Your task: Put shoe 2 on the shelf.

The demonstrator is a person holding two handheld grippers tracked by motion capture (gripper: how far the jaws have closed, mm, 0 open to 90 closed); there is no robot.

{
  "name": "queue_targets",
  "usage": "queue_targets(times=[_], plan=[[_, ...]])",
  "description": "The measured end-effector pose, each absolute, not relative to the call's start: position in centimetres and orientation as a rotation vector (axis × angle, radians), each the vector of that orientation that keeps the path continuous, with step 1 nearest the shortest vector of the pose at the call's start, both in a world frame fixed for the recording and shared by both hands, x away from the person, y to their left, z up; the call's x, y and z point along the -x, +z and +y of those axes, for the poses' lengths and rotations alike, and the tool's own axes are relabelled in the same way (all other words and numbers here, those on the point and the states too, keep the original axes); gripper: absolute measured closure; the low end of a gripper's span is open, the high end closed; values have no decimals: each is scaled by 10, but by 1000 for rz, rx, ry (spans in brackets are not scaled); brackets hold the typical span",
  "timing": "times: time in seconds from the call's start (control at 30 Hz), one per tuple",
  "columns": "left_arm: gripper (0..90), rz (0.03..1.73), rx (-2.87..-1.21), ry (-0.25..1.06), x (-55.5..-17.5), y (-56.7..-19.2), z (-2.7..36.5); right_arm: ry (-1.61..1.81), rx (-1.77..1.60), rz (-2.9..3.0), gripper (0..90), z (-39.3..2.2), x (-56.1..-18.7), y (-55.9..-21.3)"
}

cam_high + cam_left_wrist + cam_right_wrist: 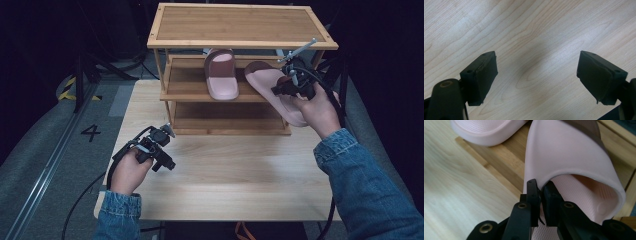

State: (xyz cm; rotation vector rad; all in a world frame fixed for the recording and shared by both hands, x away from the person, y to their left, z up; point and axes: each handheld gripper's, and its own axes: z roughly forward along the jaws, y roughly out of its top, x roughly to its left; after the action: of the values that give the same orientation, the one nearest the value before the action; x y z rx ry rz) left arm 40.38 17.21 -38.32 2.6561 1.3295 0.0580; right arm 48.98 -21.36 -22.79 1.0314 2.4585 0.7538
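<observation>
Wooden three-tier rack [242,26] at the far side of a pale wooden table [225,170]. On the middle shelf [185,85], one pink slipper [221,75] lying flat, strap toward the far side. Just right of it, a second pink slipper [272,90], tilted, its near end hanging out past the shelf's near-right edge, over the table.

Right gripper [541,195] at the right end of the rack, jaws pinched together on the side rim of the tilted slipper [574,157], one jaw outside the wall, the other inside against the textured footbed. Heel or toe end being gripped: hard to tell from the high view, probably the heel side. First slipper's rounded end [486,132] visible beyond, resting on the shelf.

Left gripper [159,150] low over the near-left part of the table, well apart from the rack, held in the left hand [127,172]. Jaws spread wide, nothing between them but bare tabletop [531,37].
</observation>
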Motion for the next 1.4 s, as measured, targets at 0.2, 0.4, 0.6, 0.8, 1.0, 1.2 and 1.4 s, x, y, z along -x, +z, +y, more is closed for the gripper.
queue_targets(times=[0.2, 0.4, 0.6, 0.8, 1.0, 1.2, 1.4], plan=[[170, 1323, -2666, 61, -404, -384, 171, 766, -1025, 2425, 849, -211, -494, -232], [170, 1322, -2669, 54, -405, -385, 171, 770, -1020, 2376, 847, -204, -499, -236], [170, 1322, -2674, 47, -405, -386, 172, 750, -1011, 2354, 785, -202, -504, -241], [170, 1324, -2674, 40, -406, -387, 172, 814, -1002, 2340, 694, -206, -497, -234], [170, 1327, -2660, 24, -407, -386, 174, 903, -1014, 2342, 688, -226, -476, -220], [169, 1352, -2656, 21, -411, -385, 177, 954, -1079, 2361, 734, -263, -449, -218], [170, 1330, -2669, 21, -413, -386, 170, 926, -1136, 2402, 803, -292, -427, -226]])
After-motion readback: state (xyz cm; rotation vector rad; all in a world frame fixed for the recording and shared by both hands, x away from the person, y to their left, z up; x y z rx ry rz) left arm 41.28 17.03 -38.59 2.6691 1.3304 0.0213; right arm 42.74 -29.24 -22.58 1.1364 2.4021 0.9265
